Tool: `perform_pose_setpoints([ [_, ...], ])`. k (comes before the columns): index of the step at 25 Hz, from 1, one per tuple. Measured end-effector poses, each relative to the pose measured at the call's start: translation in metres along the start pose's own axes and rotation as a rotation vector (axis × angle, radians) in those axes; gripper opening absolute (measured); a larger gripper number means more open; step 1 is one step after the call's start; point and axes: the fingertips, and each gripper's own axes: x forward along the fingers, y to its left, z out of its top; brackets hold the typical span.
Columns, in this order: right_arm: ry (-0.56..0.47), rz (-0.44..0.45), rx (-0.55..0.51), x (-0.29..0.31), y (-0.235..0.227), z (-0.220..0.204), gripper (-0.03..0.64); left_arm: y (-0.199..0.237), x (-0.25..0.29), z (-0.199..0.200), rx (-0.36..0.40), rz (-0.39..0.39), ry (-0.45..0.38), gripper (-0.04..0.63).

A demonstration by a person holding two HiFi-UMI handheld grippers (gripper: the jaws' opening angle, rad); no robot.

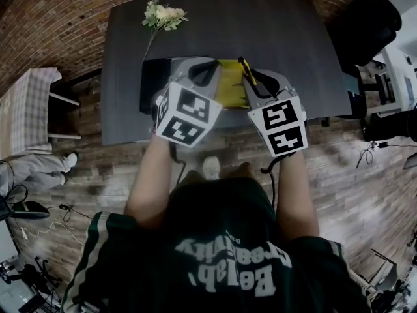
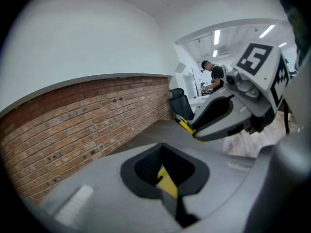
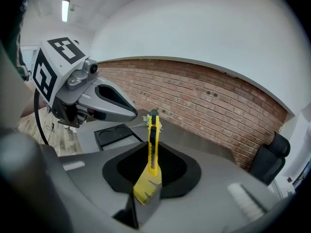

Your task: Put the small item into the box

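A yellow utility knife (image 3: pixel 153 144) stands upright between the jaws of my right gripper (image 3: pixel 147 181), which is shut on its lower end; its black tip shows in the head view (image 1: pixel 245 66). My left gripper (image 2: pixel 165 179) is shut on a thin yellow piece (image 2: pixel 167 182) seen edge-on. A flat yellow sheet (image 1: pixel 229 89) shows between the two grippers above the dark table (image 1: pixel 260 25). I cannot tell whether it lies on the table or is held. The black box (image 1: pixel 151 83), with round and square compartments (image 3: pixel 112 134), sits to the left, under the left gripper (image 1: pixel 195 77).
A sprig of white flowers (image 1: pixel 163 16) lies at the table's far left. A brick wall (image 3: pixel 209 103) runs behind the table. Black chairs (image 1: pixel 365 25) stand to the right, a checked seat (image 1: pixel 26 109) to the left. The table's near edge (image 1: pixel 130 139) is close to the person.
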Motion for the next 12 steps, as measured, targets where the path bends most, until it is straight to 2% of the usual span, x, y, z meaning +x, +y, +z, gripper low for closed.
perform_pose_setpoints([
  [12, -0.011, 0.007, -0.011, 0.0064, -0.0009, 0.0062, 0.067, 0.005, 0.0033, 0.0013, 0.009, -0.004, 0.0, 0.002],
])
